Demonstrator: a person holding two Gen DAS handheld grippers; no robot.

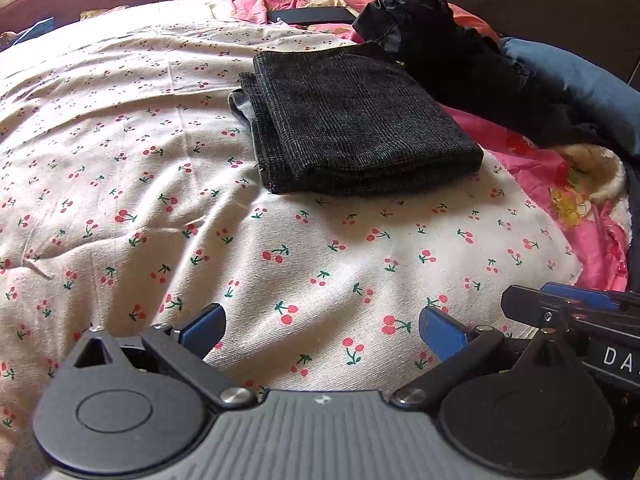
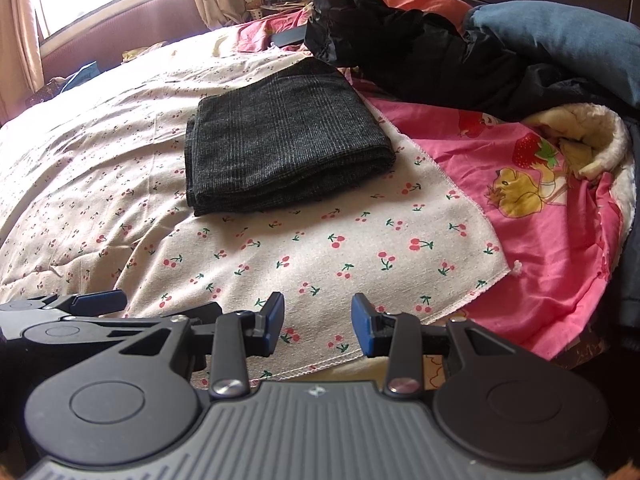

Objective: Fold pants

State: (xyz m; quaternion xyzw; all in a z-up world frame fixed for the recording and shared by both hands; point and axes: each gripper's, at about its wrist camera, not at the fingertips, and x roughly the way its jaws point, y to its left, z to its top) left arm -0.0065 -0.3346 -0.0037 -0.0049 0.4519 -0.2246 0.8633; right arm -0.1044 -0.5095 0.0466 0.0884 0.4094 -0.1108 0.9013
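The dark grey checked pants (image 1: 352, 128) lie folded in a compact rectangle on the cherry-print sheet (image 1: 160, 184); they also show in the right wrist view (image 2: 284, 144). My left gripper (image 1: 322, 332) is open and empty, low over the sheet well in front of the pants. My right gripper (image 2: 318, 328) is open and empty, near the sheet's front edge. The right gripper also shows at the right edge of the left wrist view (image 1: 568, 308), and the left gripper at the left edge of the right wrist view (image 2: 80, 304).
A black garment (image 2: 408, 60) and a blue one (image 2: 560, 44) are heaped behind and right of the pants. A pink cartoon blanket (image 2: 540, 200) with fleece lining lies at right. A headboard, curtains and clutter stand at the back.
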